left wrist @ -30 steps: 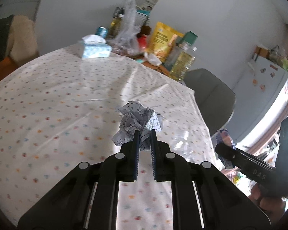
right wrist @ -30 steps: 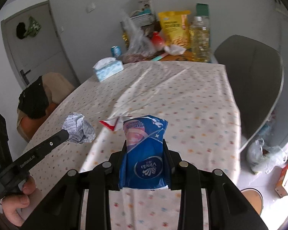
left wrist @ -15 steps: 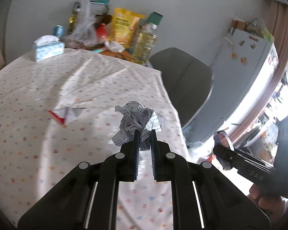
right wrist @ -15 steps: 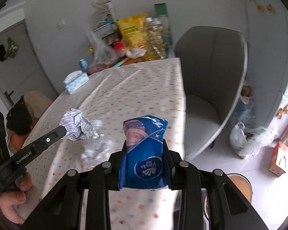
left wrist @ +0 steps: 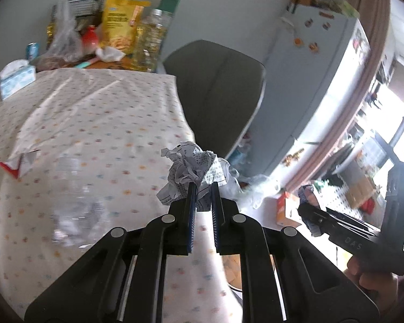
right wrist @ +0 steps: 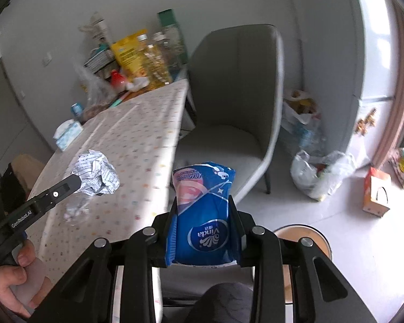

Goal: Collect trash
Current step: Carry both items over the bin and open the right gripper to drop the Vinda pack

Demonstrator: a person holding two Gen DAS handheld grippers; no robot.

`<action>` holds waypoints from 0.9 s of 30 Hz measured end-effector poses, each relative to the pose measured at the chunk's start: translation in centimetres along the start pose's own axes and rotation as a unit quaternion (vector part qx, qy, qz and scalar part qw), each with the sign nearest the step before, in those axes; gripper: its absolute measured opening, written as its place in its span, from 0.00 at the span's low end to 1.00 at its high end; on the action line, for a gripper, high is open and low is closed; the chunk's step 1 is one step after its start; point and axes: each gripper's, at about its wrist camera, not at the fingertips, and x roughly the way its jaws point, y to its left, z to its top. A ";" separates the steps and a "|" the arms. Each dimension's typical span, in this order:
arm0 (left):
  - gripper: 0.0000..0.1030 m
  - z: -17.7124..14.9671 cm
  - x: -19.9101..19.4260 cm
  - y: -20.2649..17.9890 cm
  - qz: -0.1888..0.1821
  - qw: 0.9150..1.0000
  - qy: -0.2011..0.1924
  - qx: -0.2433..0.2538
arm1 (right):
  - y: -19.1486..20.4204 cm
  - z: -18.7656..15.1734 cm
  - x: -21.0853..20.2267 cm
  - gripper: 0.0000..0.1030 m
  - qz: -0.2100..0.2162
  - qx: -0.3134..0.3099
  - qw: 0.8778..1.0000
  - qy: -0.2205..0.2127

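Two trash items held: crumpled paper (left wrist: 194,172) pinched in narrow left gripper (left wrist: 202,188), frame centre; blue tissue pack (right wrist: 203,215) clamped in right gripper (right wrist: 203,202), lower centre. Grey chair (right wrist: 234,94) beyond, dotted tablecloth (right wrist: 137,140) left, round bin (right wrist: 304,237) lower right.

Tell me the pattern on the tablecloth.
The tablecloth is white with small scattered multicoloured dots, in orange, blue and green. It shows best in the left wrist view.
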 end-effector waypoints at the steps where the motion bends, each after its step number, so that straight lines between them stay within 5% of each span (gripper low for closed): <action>1: 0.11 0.0 0.4 -0.6 -0.002 1.000 0.003 0.005 | -0.7 -0.1 0.0 0.31 -0.003 0.005 1.000 0.000; 11: 0.11 -0.7 3.9 -7.2 -0.027 0.998 0.036 0.054 | -8.0 -1.3 -0.5 0.33 -0.045 0.058 0.997 0.000; 16: 0.11 -1.2 4.8 -9.1 -0.030 0.996 0.047 0.070 | -10.8 -2.1 -0.2 0.56 -0.052 0.083 0.995 -0.001; 27: 0.11 -2.6 6.9 -12.7 -0.042 0.991 0.078 0.106 | -15.3 -4.4 -1.2 0.62 -0.060 0.131 0.990 -0.001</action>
